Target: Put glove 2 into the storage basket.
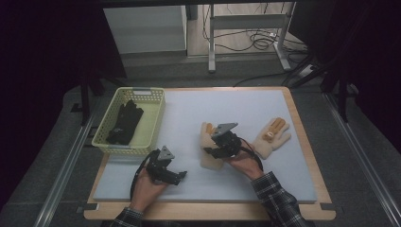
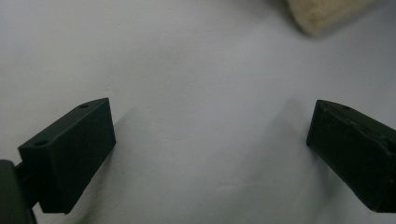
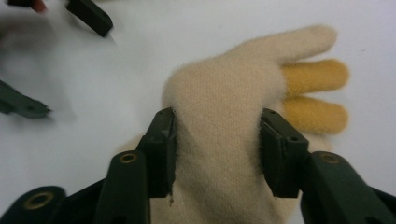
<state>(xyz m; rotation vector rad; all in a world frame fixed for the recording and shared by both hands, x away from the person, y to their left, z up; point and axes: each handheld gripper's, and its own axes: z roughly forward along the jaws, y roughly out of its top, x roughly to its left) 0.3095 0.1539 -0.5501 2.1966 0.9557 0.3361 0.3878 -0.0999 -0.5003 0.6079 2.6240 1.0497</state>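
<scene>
A cream knitted glove [image 3: 224, 93] with yellow fingers lies flat on the white mat [image 1: 265, 179], near the middle [image 1: 207, 163]. My right gripper [image 3: 217, 149] straddles its palm, and both pads press into the fabric at its sides; seen from above, the gripper [image 1: 211, 152] comes in from the right. A second cream and yellow glove [image 1: 270, 137] lies further right. My left gripper [image 1: 179, 176] rests low over bare mat at the front left, its jaws wide apart [image 2: 208, 140] with nothing between them. A corner of the cream glove [image 2: 322, 14] lies beyond it.
A pale yellow plastic basket [image 1: 158, 118] stands at the left rear of the mat with black gloves [image 1: 125, 122] inside. The wooden table edge [image 1: 302, 142] frames the mat. Cables and a metal stand lie on the floor behind.
</scene>
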